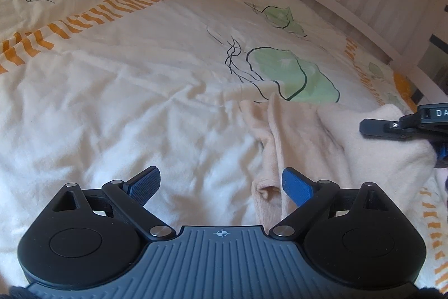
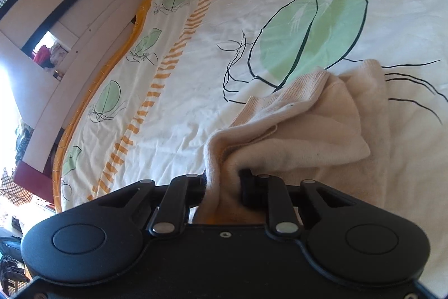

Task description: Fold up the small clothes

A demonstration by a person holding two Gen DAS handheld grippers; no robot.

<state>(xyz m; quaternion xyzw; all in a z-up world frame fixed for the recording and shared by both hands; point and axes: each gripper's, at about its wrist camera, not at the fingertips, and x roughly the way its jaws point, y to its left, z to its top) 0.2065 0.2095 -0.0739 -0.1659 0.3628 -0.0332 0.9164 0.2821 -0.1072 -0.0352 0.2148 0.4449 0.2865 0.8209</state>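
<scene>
We see the cream knit garment (image 2: pixel 313 128) lying rumpled on the bed's duvet (image 1: pixel 140 91), over a printed green leaf. Our right hand-held gripper (image 2: pixel 224 184) is clamped on a bunched fold of it. Our left hand-held gripper (image 1: pixel 221 187) is spread wide, holding nothing, its right blue pad just beside the garment's ribbed edge. On the right hand-held gripper's body we read only "DA".

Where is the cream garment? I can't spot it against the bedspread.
The cream garment lies on the bedspread beside a large green leaf print, one edge pinched in the right gripper.
</scene>
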